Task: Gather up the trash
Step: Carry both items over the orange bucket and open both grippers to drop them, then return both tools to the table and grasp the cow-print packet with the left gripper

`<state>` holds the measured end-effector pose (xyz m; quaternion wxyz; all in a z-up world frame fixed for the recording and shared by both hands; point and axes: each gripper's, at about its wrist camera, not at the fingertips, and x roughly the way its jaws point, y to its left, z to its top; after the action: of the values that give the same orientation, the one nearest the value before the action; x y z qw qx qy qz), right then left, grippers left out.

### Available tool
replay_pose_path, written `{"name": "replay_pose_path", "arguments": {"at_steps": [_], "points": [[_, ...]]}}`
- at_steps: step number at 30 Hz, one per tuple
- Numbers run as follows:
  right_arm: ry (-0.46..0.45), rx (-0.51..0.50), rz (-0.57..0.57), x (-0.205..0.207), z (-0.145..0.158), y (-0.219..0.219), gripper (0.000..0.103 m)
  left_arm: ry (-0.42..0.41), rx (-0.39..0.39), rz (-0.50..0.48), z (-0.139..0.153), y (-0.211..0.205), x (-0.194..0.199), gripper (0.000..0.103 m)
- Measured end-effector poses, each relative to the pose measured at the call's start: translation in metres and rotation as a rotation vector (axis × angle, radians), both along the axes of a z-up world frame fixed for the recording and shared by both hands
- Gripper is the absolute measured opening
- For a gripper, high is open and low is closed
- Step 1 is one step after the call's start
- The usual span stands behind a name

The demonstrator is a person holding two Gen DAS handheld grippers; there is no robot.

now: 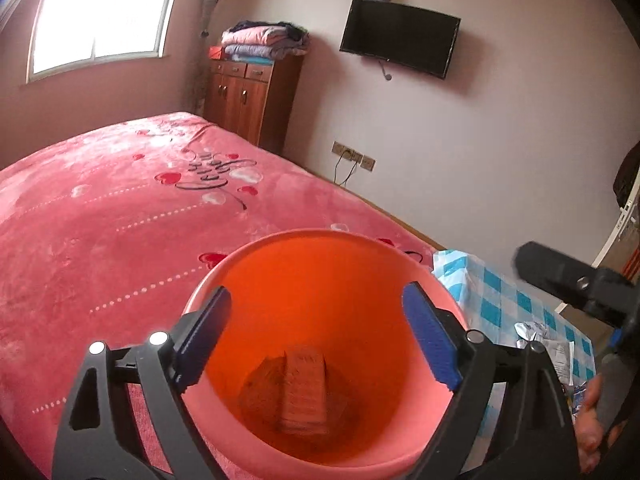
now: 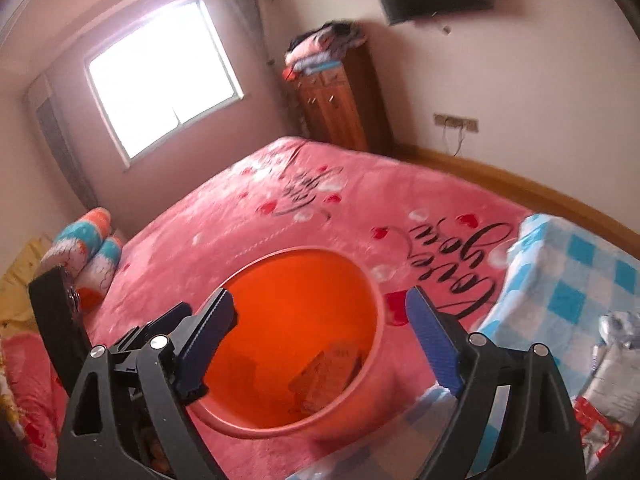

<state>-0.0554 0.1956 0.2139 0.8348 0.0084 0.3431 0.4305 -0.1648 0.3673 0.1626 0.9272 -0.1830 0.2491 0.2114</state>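
Left wrist view: my left gripper (image 1: 318, 330) hangs over 1 orange bucket (image 1: 256, 268), jaws spread wide w/ nothing between them. Both blue pads frame the bucket mouth. Inside, at the bottom, I count 1 flat printed packet (image 1: 305, 390) lying on a darker crumpled lump; can't tell what the lump is. The bucket sits on the pink bedspread (image 1: 100, 208), right by a blue-check cloth (image 1: 500, 292). On that cloth, at the right edge, are silver/white wrappers (image 1: 538, 332), at least 2, partly hidden, so no exact count. My right gripper (image 1: 568, 284) shows at far right, blurred, w/ my hand (image 1: 592, 420) below it.

Right wrist view: right gripper (image 2: 320, 334) also released, jaws wide apart, empty, aimed at the same bucket (image 2: 368, 416) from a bit further to the side. Packet (image 2: 332, 368) visible against the bucket's inner wall near the bottom. Blue-check cloth (image 2: 580, 264) to the right; on it 1 silver crumpled wrapper (image 2: 618, 326), 1 white packet (image 2: 616, 376) and 1 red-white wrapper (image 2: 596, 424), close together. Left gripper (image 2: 60, 320) pokes in at left edge.

Rest of room: 1 window (image 2: 160, 76), 1 wall TV (image 1: 400, 38), 1 wood cabinet (image 1: 248, 96) w/ folded blankets (image 1: 264, 40) stacked on top, 2 striped pillows (image 2: 90, 246) at the head of the bed.
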Motion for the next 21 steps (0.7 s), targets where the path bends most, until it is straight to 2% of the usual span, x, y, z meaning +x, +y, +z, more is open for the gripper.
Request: {"name": "replay_pose_path", "arguments": {"at_steps": [5,12,17,21], "points": [[-0.043,0.071,-0.101,-0.01,-0.006,-0.051,0.089,-0.072,0.056,-0.035,0.006,-0.024,-0.009,0.089],[-0.072,0.101,-0.212,-0.022,-0.031,-0.112,0.091,-0.11,0.151,-0.125,0.017,-0.077,-0.009,0.089],[-0.122,0.116,-0.325,-0.031,-0.045,-0.16,0.091,-0.114,0.157,-0.196,0.018,-0.11,-0.008,0.089],[-0.198,0.104,-0.401,-0.041,-0.05,-0.193,0.091,-0.096,0.174,-0.26,0.015,-0.143,-0.003,0.089]]}}
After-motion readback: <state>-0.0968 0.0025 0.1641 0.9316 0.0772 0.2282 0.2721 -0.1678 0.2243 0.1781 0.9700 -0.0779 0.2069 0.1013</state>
